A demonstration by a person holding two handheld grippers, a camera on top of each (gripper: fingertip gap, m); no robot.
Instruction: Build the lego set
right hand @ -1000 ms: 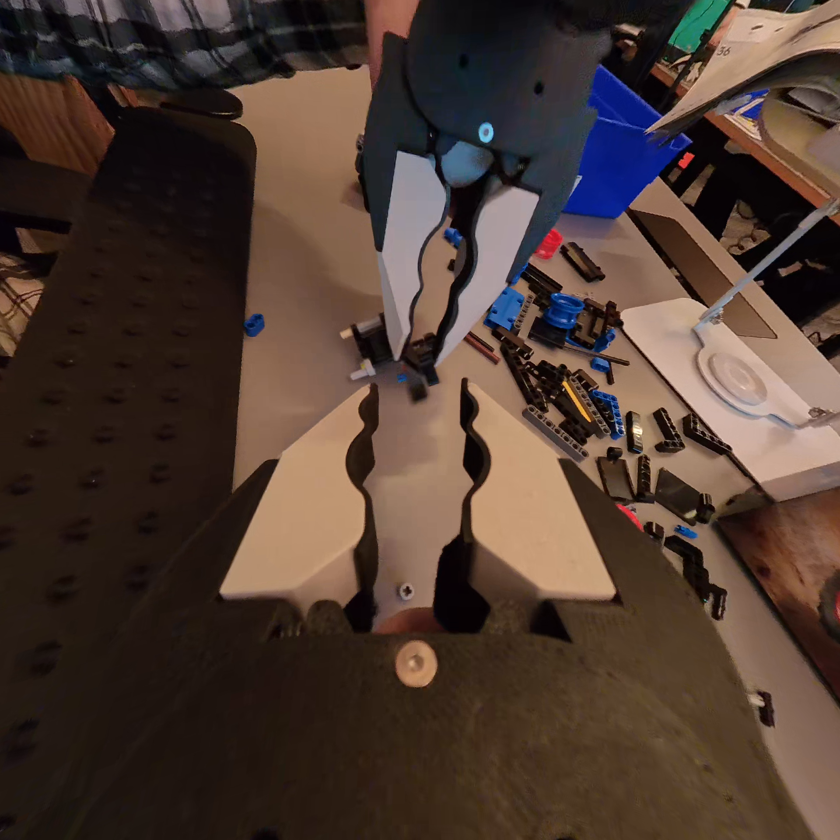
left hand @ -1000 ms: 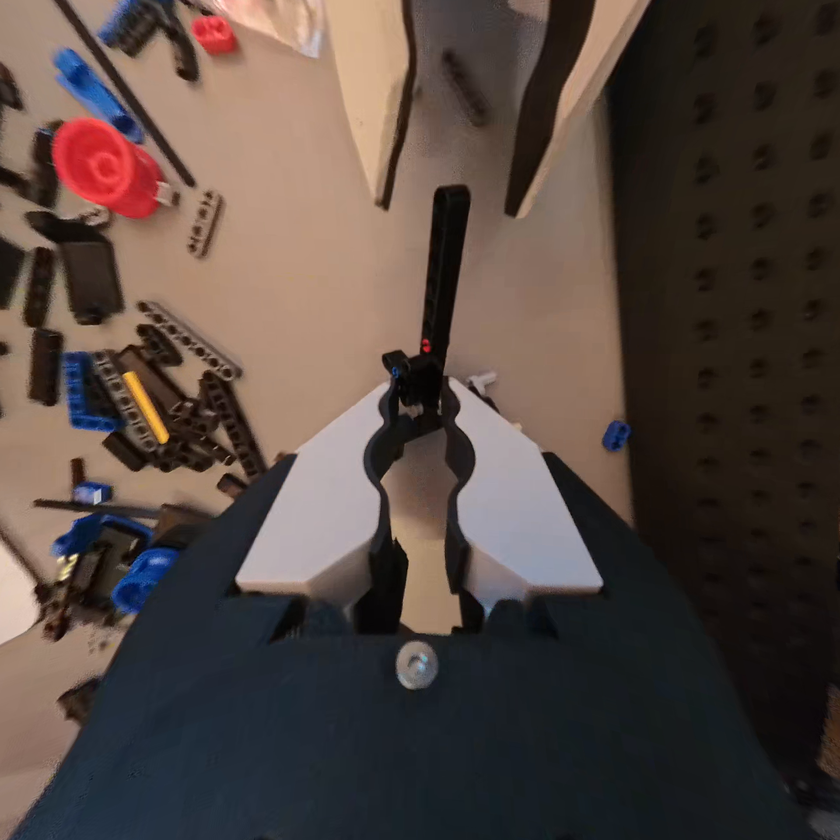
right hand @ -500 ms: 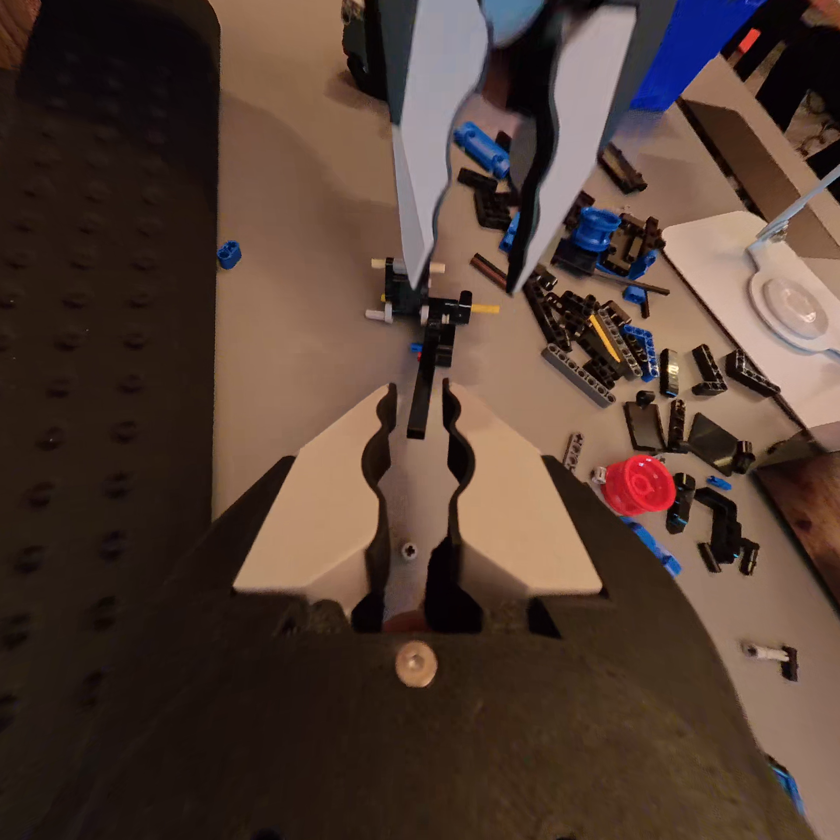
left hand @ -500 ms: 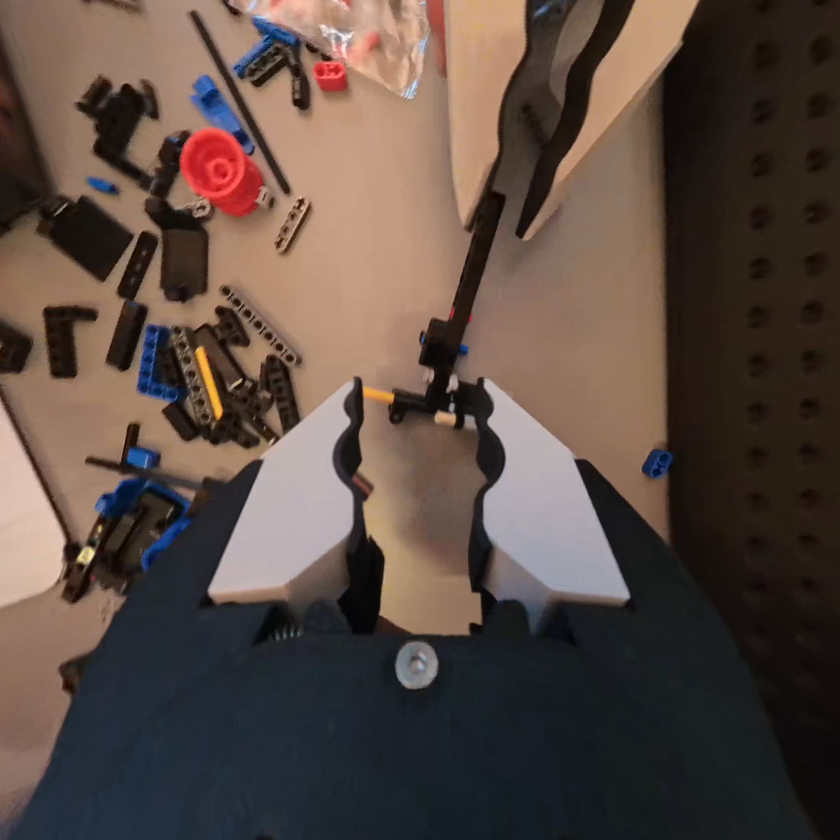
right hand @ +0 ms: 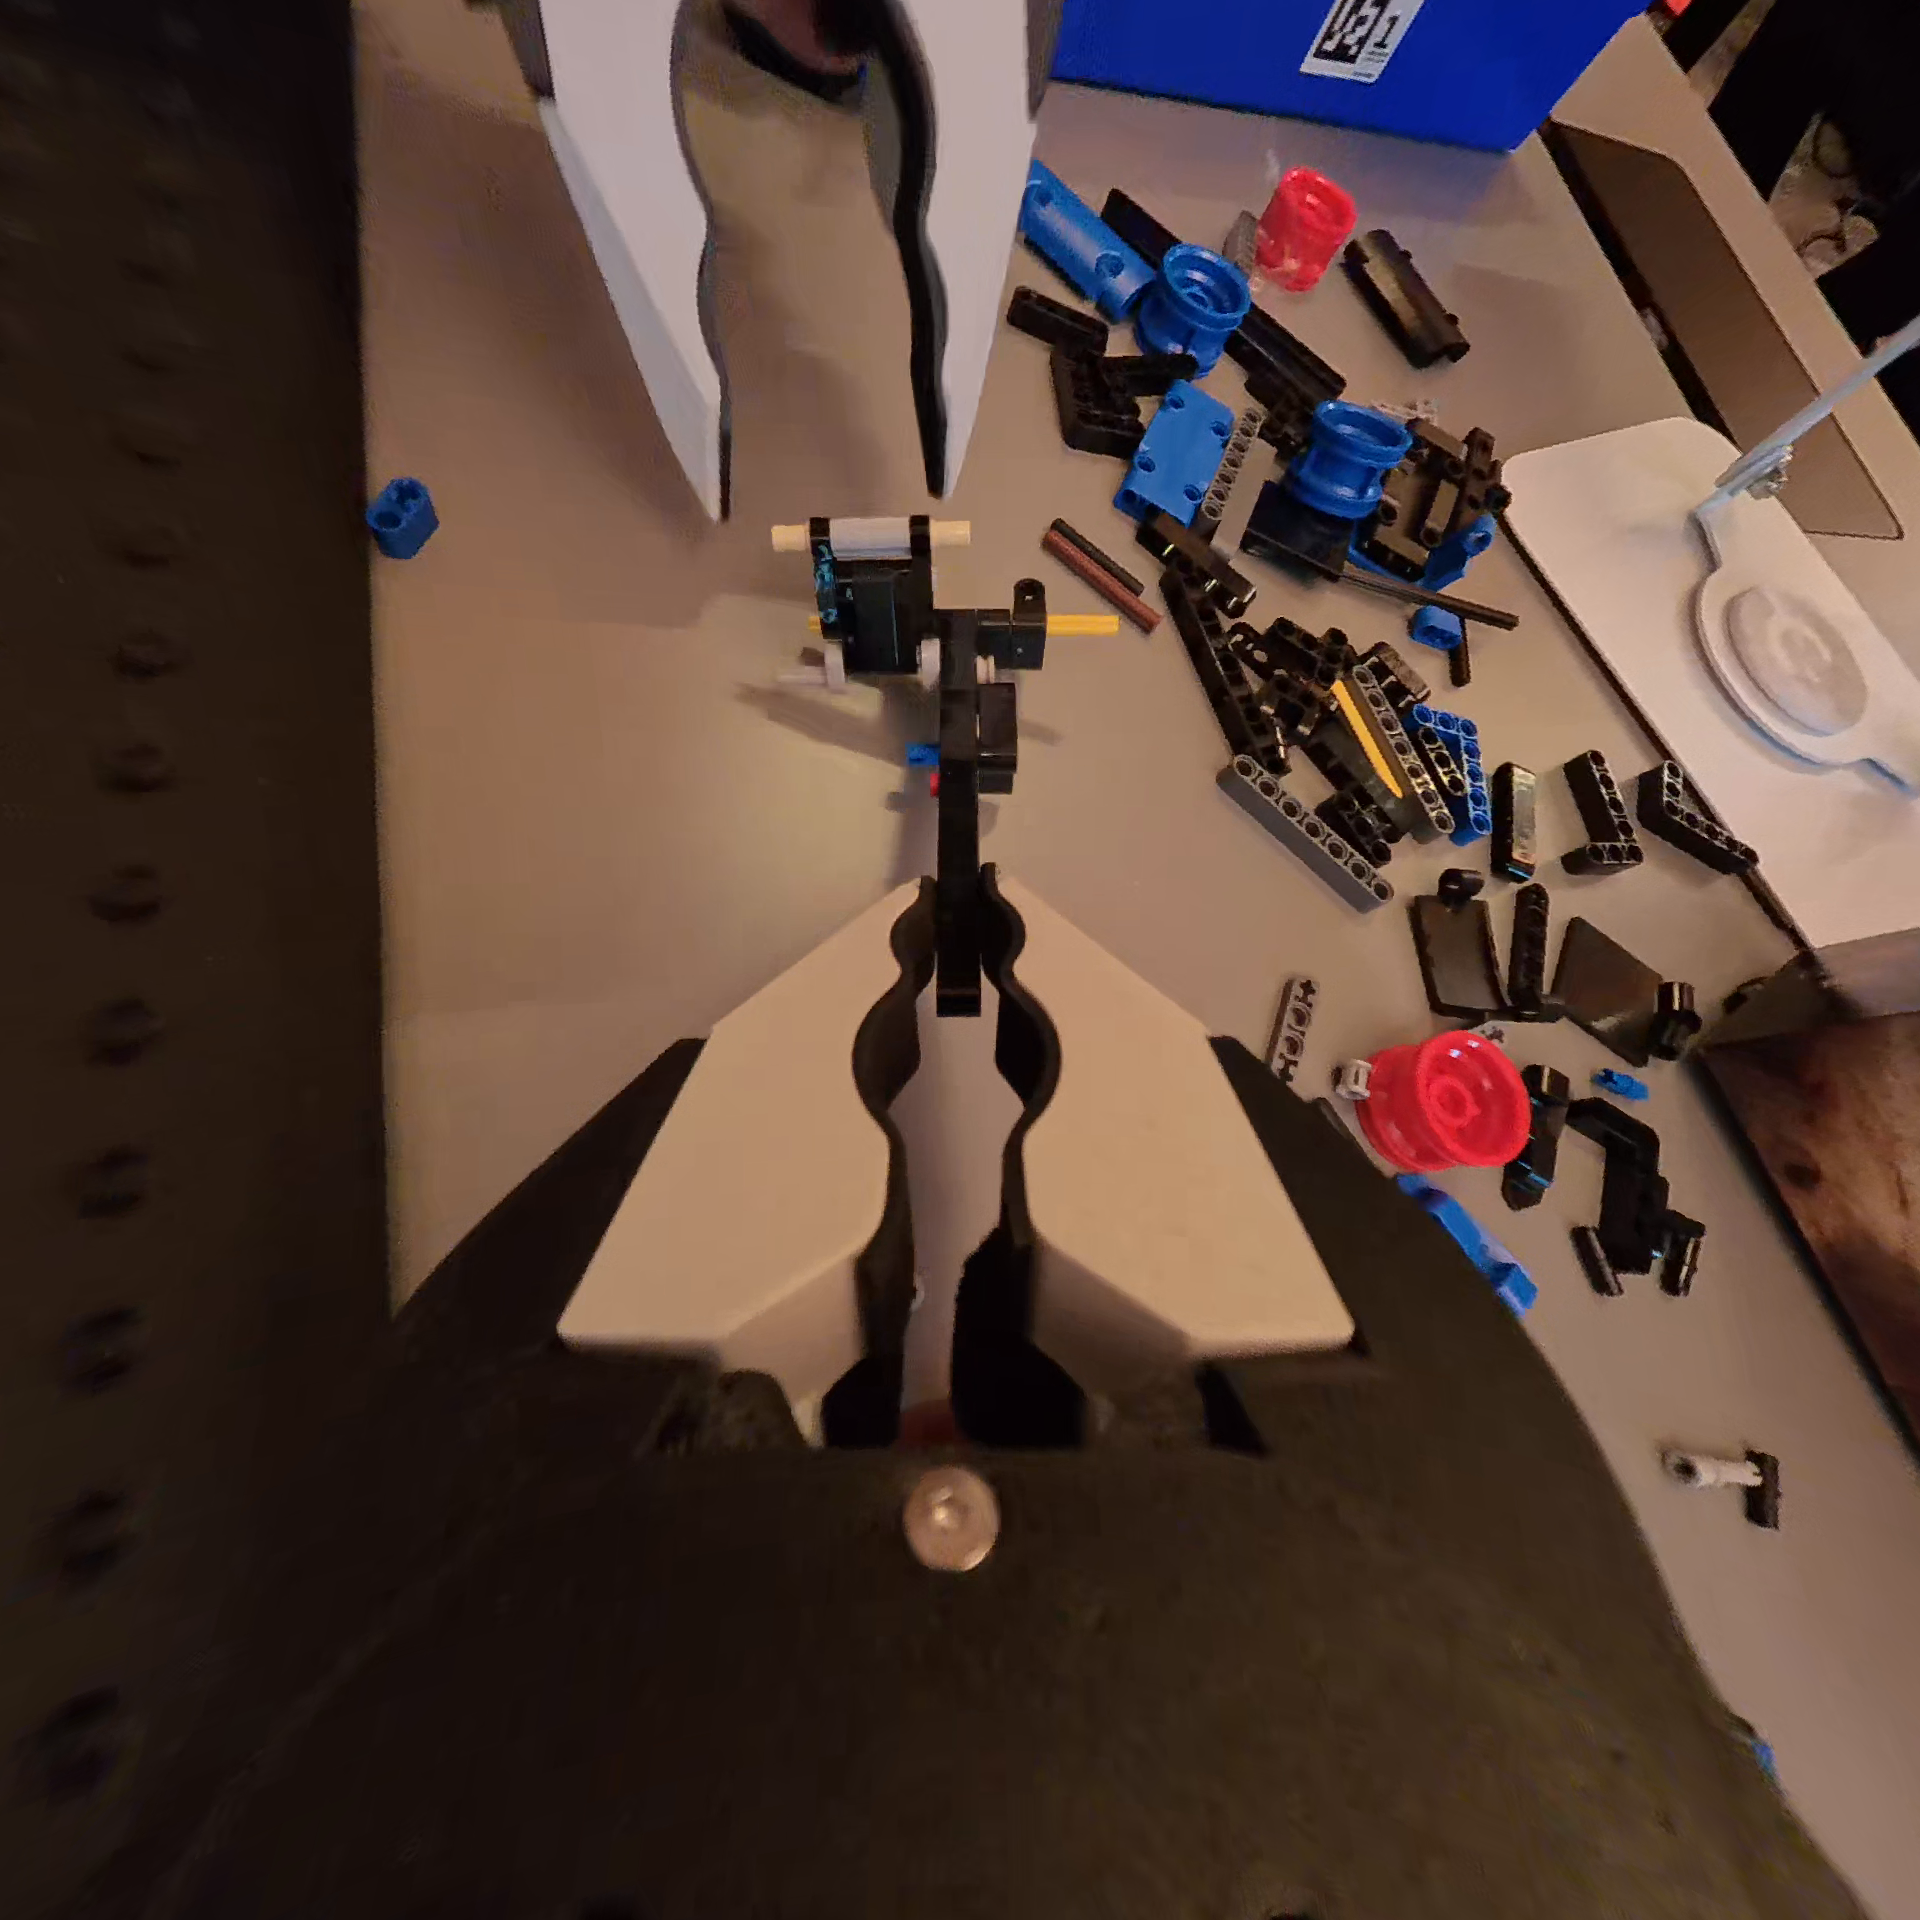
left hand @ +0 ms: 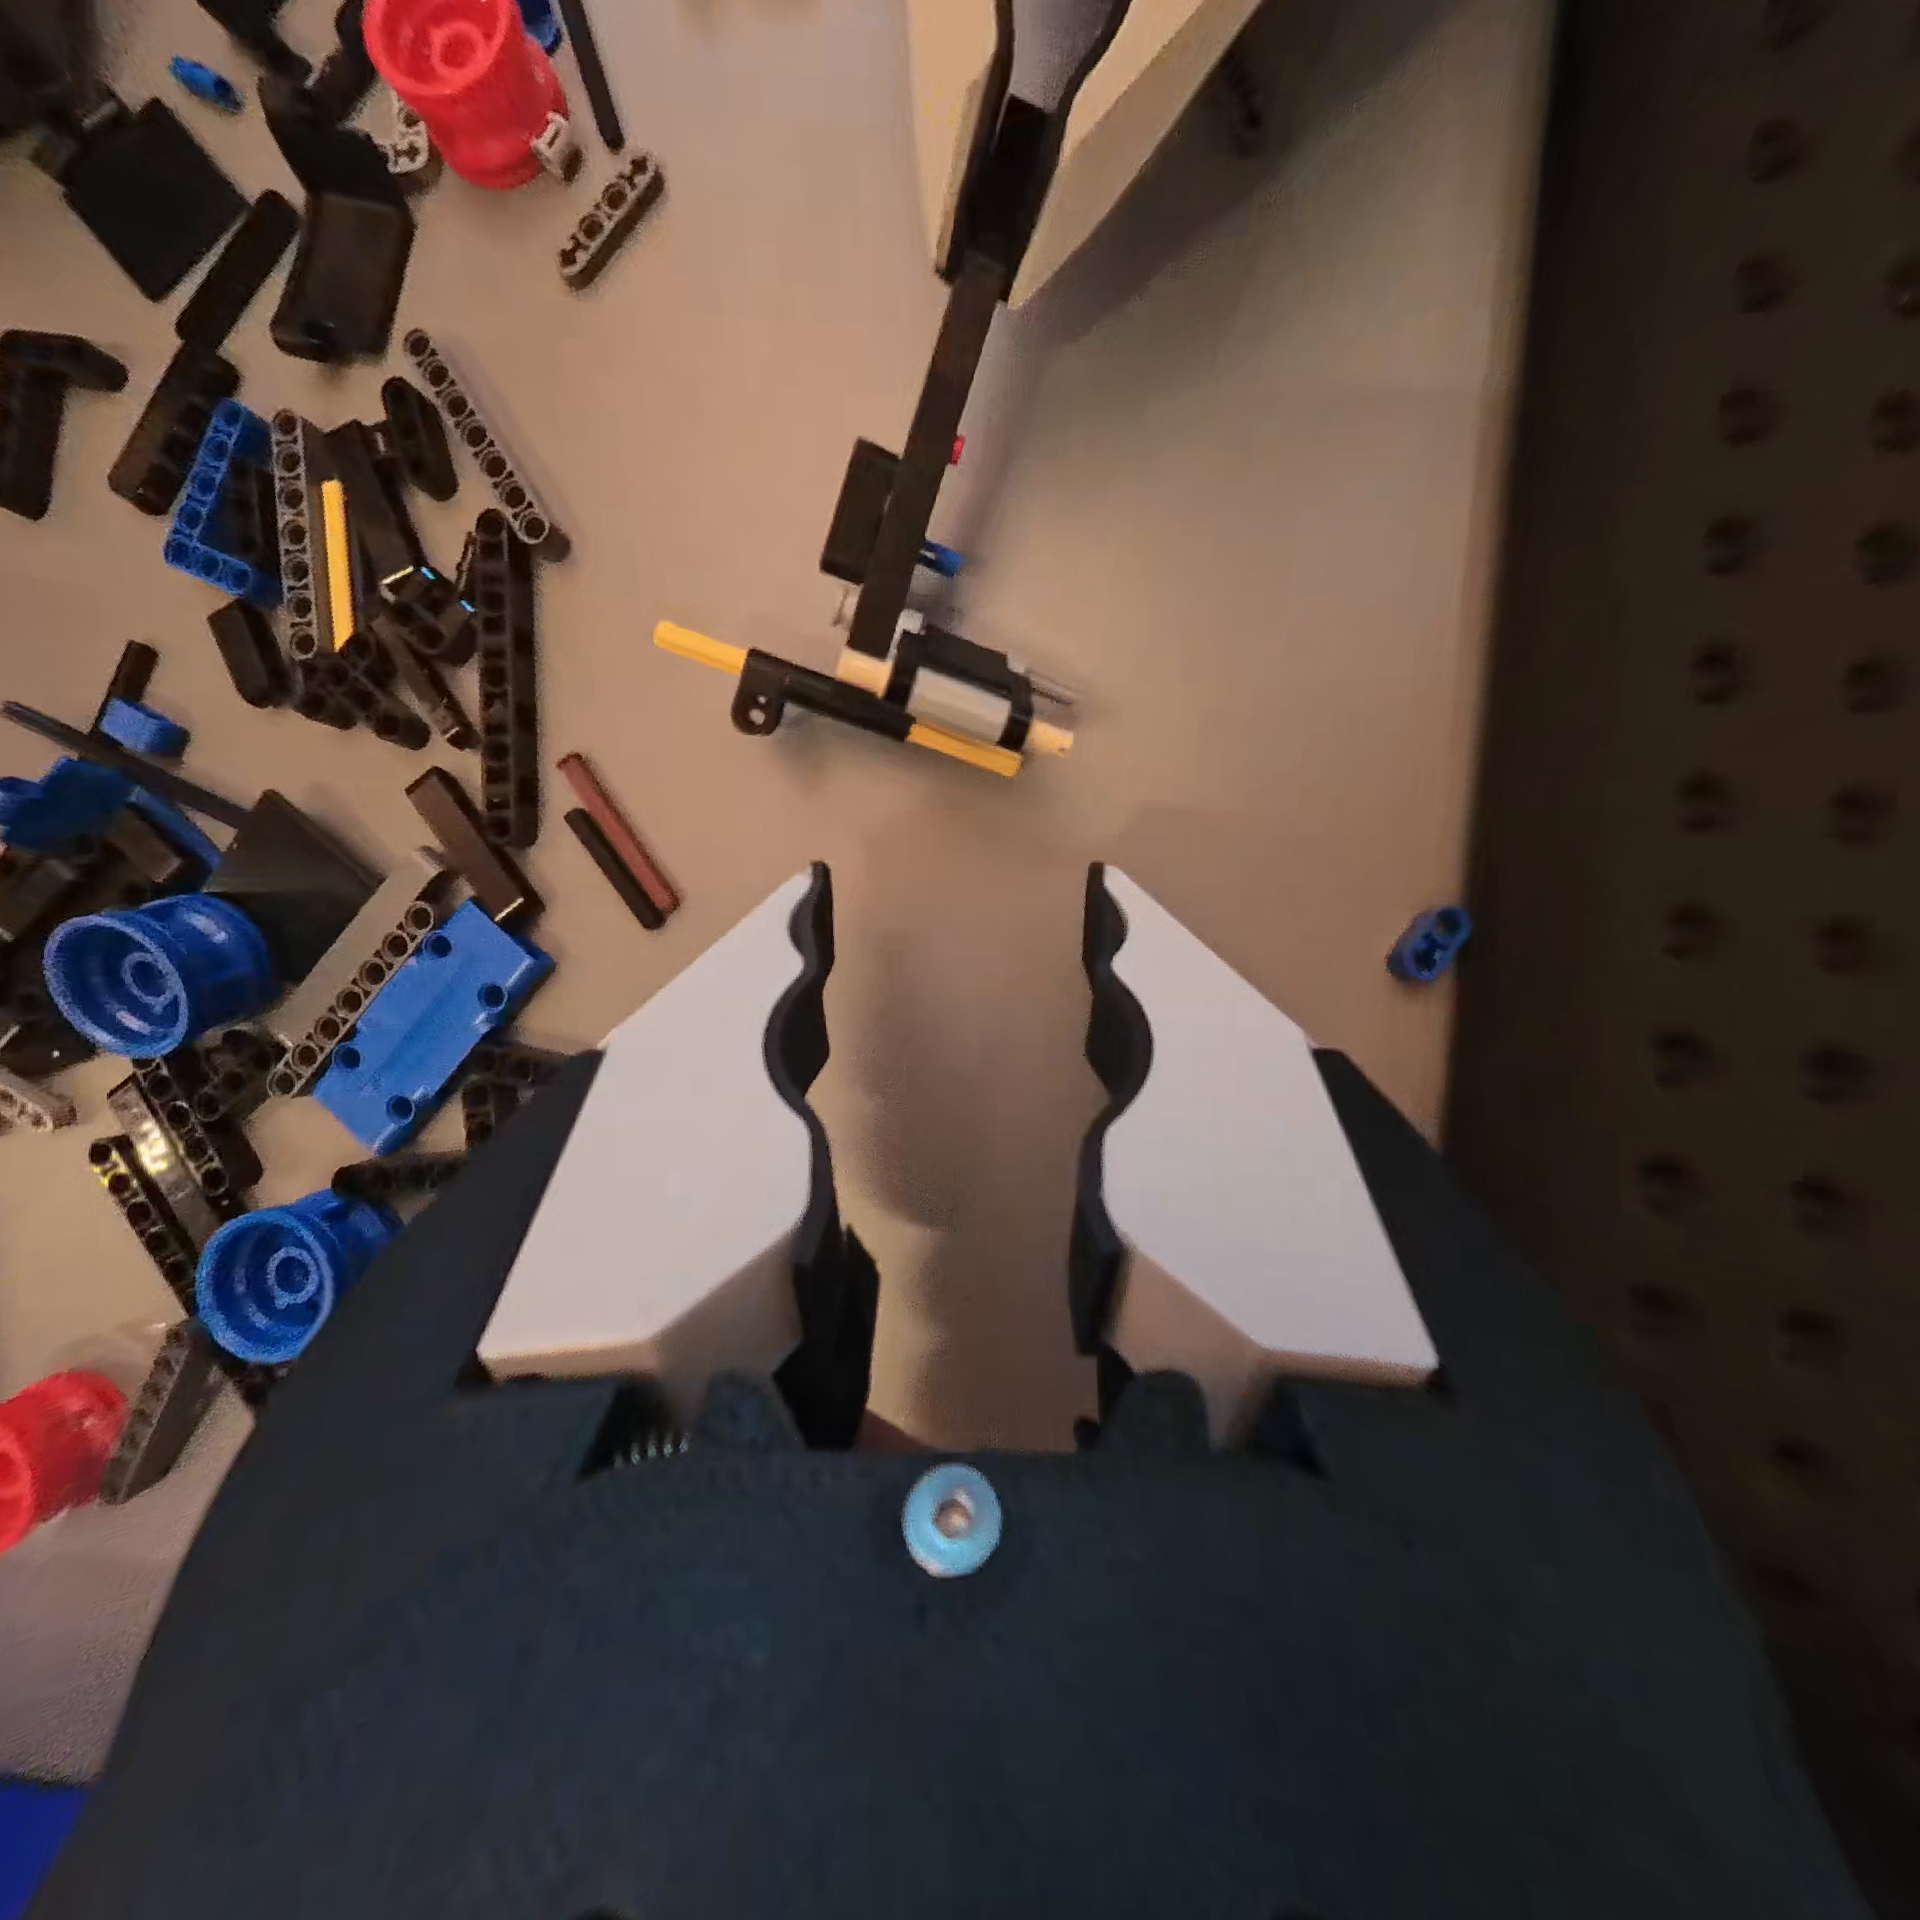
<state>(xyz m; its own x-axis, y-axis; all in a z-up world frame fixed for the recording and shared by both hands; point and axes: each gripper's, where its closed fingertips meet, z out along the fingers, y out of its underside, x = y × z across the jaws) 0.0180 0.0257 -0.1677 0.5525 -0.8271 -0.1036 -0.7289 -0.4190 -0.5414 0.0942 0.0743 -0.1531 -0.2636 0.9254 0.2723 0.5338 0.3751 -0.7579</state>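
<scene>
A small black Lego assembly [right hand: 904, 623] with a yellow axle, white pins and a long black beam [right hand: 956, 821] sits low over the grey table. My right gripper [right hand: 958, 891] is shut on the near end of that beam. In the left wrist view the assembly [left hand: 904, 686] lies ahead of my left gripper [left hand: 956, 878], which is open, empty and a short way back from it. The right gripper [left hand: 1013, 156] shows at the top of that view, holding the beam [left hand: 935, 416]. The left gripper [right hand: 828, 499] shows open just beyond the assembly in the right wrist view.
A pile of loose black and blue beams [right hand: 1340, 727], blue wheels [right hand: 1195, 296] and red wheels [right hand: 1444, 1101] lies to the right. A blue bin [right hand: 1299, 73] stands at the back, a white lamp base [right hand: 1704, 644] at the right. A black perforated mat [right hand: 177, 727] runs along the left, with a small blue connector [right hand: 400, 516] by it. My hands' fingertips stand some 10 cm from each other. About 6 cm separates my left fingertips from the small blue connector [right hand: 400, 516]. It turns up in the left wrist view [left hand: 1432, 933] as well.
My left gripper has let go of the assembly, opened and drawn back. My right gripper has moved in and shut on the end of the long black beam.
</scene>
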